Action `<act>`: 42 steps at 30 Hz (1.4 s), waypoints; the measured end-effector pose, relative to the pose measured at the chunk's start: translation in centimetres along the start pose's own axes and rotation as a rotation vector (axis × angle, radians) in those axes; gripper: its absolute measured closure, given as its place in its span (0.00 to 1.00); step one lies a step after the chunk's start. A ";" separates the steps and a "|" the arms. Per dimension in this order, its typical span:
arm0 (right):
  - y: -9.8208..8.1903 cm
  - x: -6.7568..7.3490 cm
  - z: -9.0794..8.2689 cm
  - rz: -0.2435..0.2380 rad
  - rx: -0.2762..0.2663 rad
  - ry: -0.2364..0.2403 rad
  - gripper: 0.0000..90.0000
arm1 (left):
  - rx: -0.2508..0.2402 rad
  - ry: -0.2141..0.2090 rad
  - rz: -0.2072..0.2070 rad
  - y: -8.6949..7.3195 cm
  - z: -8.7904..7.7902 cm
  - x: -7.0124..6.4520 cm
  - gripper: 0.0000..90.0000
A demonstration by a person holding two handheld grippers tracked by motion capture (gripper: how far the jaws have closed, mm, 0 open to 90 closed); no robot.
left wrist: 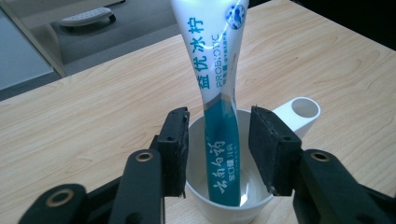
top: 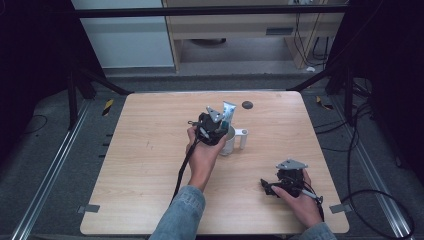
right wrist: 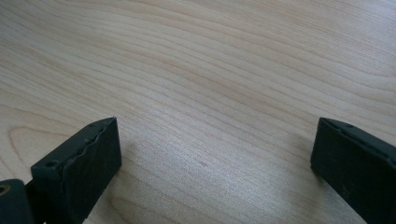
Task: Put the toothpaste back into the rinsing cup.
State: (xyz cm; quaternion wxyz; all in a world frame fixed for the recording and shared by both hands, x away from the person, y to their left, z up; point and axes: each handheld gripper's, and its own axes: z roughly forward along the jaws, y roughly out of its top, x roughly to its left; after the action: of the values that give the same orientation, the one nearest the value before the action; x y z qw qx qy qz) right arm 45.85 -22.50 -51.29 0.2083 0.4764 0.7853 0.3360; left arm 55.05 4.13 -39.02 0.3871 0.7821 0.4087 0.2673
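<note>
A white and teal toothpaste tube [left wrist: 217, 70] stands upright in a white cup [left wrist: 233, 212] with a side handle [left wrist: 301, 111]. My left gripper [left wrist: 219, 128] is level with the cup's rim, one jaw on each side of the tube, with a gap on both sides; it is open. From above, the left gripper [top: 212, 127] covers part of the cup [top: 228, 146], and the tube [top: 228, 111] rises behind it. My right gripper [top: 266, 187] rests low at the table's front right, its jaws wide apart and open [right wrist: 215, 154] over bare wood.
The wooden table [top: 150, 150] carries a small dark round mark [top: 247, 104] near its far edge, behind the cup. Black frame legs and cables lie on the floor around the table.
</note>
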 end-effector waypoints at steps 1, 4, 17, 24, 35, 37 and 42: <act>0.0 0.0 0.0 0.000 0.000 0.000 0.02 | -0.001 -0.002 0.004 0.0 -0.1 -0.1 0.62; 0.0 0.0 0.0 0.000 0.000 0.000 0.02 | 0.011 -0.009 0.032 -0.2 -0.5 -0.3 0.55; 0.0 0.1 0.0 0.000 -0.003 -0.007 0.02 | 0.076 -0.127 0.056 -1.4 -2.8 -0.7 0.16; 0.0 0.1 0.0 -0.001 -0.003 -0.008 0.02 | 0.111 -0.166 0.109 -3.0 -3.7 -0.4 0.06; 0.0 0.1 0.0 0.000 -0.003 -0.008 0.02 | 0.189 -0.176 0.144 -6.2 -3.9 0.5 0.05; 0.0 0.1 0.0 0.001 -0.002 -0.008 0.02 | 0.201 -0.170 0.135 -6.9 -4.0 0.9 0.05; 0.0 0.1 0.0 -0.001 -0.003 -0.007 0.02 | 0.228 -0.147 0.110 -8.5 -4.2 2.1 0.05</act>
State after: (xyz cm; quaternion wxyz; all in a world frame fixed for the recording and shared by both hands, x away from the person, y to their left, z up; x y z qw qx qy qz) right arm 45.80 -22.42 -51.31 0.2120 0.4771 0.7842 0.3354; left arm 49.36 10.62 -43.48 0.3096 0.8595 0.3636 0.1820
